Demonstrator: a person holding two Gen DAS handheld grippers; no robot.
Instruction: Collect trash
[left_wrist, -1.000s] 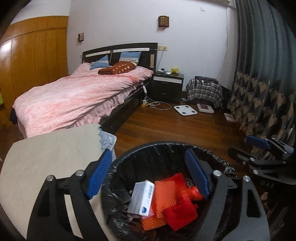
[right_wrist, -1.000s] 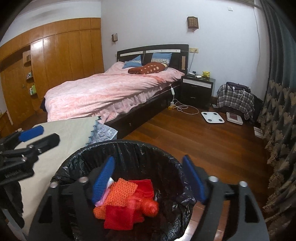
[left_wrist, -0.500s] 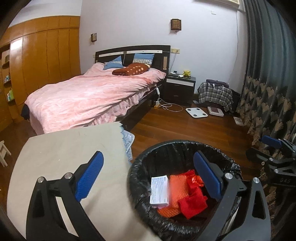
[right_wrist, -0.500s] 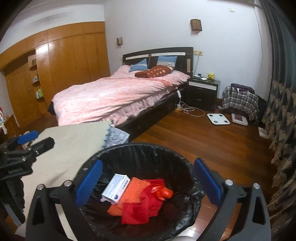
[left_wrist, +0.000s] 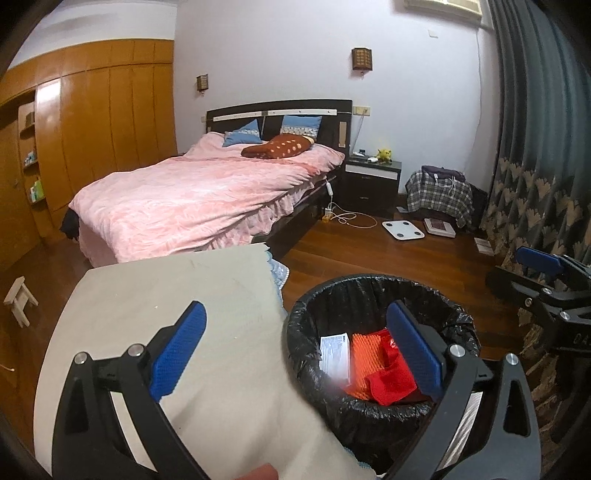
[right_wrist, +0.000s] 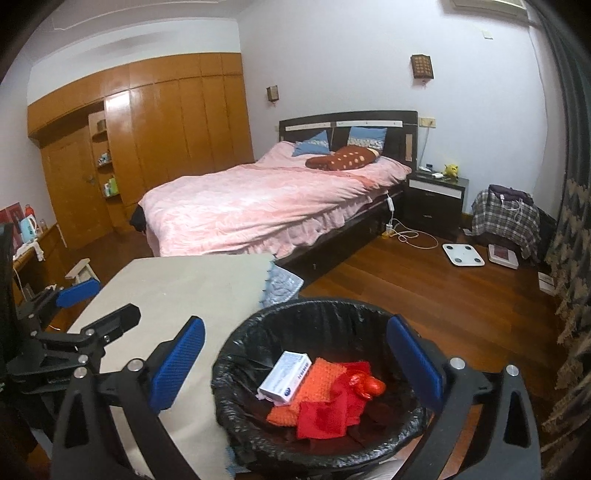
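A round bin lined with a black bag (left_wrist: 373, 291) (right_wrist: 317, 314) stands on the floor beside a beige table (left_wrist: 177, 295) (right_wrist: 192, 280). Inside lie a white carton (left_wrist: 335, 354) (right_wrist: 284, 376), orange netting (left_wrist: 364, 354) (right_wrist: 317, 380) and red wrapping (left_wrist: 391, 384) (right_wrist: 328, 410). My left gripper (left_wrist: 297, 350) hangs open above the table's edge and the bin, nothing between its blue pads. My right gripper (right_wrist: 295, 363) is open over the bin, also empty. Each gripper shows at the edge of the other's view: right gripper (left_wrist: 543, 273), left gripper (right_wrist: 74, 299).
A bed with a pink cover (left_wrist: 207, 195) fills the middle of the room. A dark nightstand (left_wrist: 373, 181), a white scale (left_wrist: 402, 230) and a plaid bag (left_wrist: 439, 195) sit on the wood floor. Patterned curtain (left_wrist: 535, 166) at right, wooden wardrobe (left_wrist: 92, 122) at left, small stool (left_wrist: 20, 299).
Both grippers have drawn back and risen away from the bin, so the bin looks smaller and lower. Their jaws spread wider early on. The carton now lies flat among the trash.
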